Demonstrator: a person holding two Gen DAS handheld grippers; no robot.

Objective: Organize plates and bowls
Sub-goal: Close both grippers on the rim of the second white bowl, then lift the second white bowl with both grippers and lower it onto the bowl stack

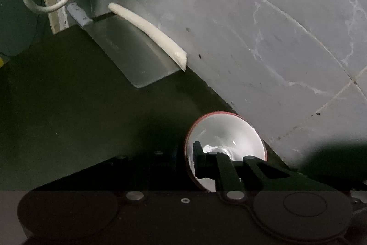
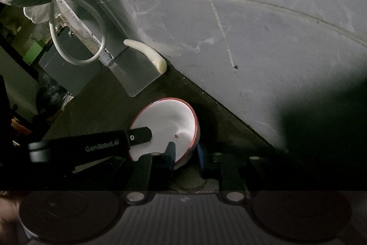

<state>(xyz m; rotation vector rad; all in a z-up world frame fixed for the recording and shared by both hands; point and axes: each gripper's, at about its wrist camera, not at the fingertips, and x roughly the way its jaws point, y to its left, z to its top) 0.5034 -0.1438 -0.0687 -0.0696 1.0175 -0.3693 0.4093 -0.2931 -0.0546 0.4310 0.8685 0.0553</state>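
Red-rimmed white bowl (image 2: pixel 165 128) on the dark counter (image 2: pixel 96 111) is straddled at its near rim by the spread right gripper (image 2: pixel 185 153), the left gripper (image 2: pixel 137 138) reaching over it from the left, its jaw state indiscernible; closing and lifting is judged next.

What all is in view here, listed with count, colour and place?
bowl: one, white with red rim, on the dark counter near the wall, rim between the right tongs' fingers.
cleaver: one, steel blade, lying flat on the counter at the wall's foot.
white strip: one, off-white, along the cleaver's back edge against the wall.
cable: one, white, looped beside the cleaver's handle.
counter: one, dark.
wall: grey tiles.
left tongs: black, at the bowl; grip unclear.
right tongs: black with blue pads, straddling the bowl's rim.
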